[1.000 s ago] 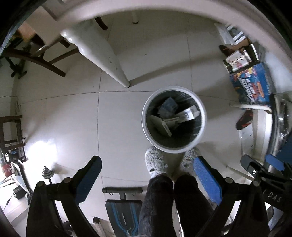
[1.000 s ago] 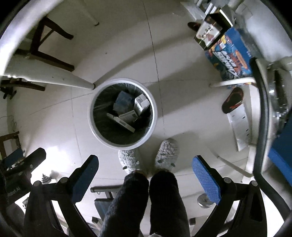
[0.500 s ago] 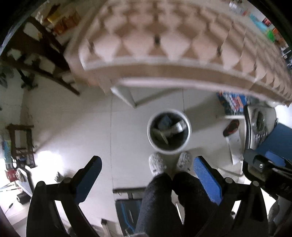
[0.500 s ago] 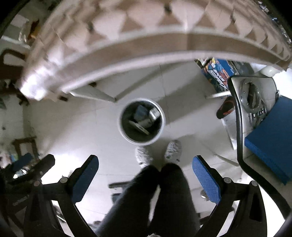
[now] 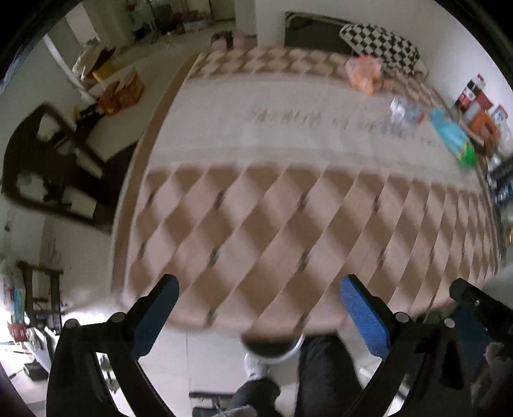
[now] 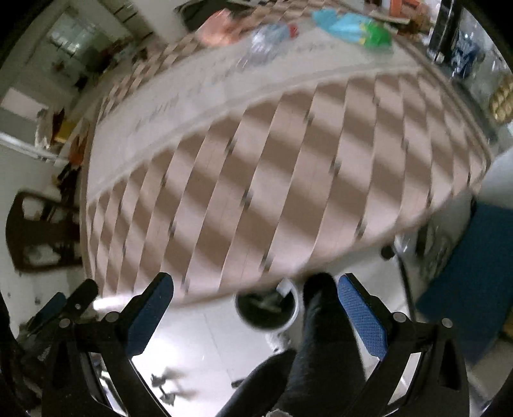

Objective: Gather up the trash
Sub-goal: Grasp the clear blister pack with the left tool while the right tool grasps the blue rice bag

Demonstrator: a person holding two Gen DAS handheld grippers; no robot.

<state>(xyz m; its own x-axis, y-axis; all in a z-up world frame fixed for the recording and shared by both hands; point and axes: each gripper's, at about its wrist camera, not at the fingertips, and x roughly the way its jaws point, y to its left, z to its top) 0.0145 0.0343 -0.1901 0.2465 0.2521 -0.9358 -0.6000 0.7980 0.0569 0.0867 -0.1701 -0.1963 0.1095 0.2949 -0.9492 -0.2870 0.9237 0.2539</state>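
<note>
Both views are motion-blurred. My left gripper (image 5: 259,317) is open and empty above the near edge of a table with a brown diamond-pattern cloth (image 5: 272,208). My right gripper (image 6: 256,316) is open and empty too. On the far side of the table lie an orange plastic bag (image 5: 364,73), a clear plastic bottle (image 5: 404,110) and a blue-green packet (image 5: 452,136); in the right wrist view they show as the bag (image 6: 221,27), bottle (image 6: 269,38) and packet (image 6: 352,27). The white trash bin (image 6: 266,308) stands on the floor below the table edge, holding trash; part of it shows in the left wrist view (image 5: 272,348).
The person's dark-trousered legs (image 6: 323,346) stand beside the bin. A dark wooden chair (image 5: 41,160) is left of the table. A blue surface (image 6: 465,282) lies at the right. Boxes (image 5: 481,109) are stacked against the far right wall.
Both grippers have swung up from over the bin on the floor to above the tabletop. The bin has dropped to the bottom of both views. Both grippers stay open.
</note>
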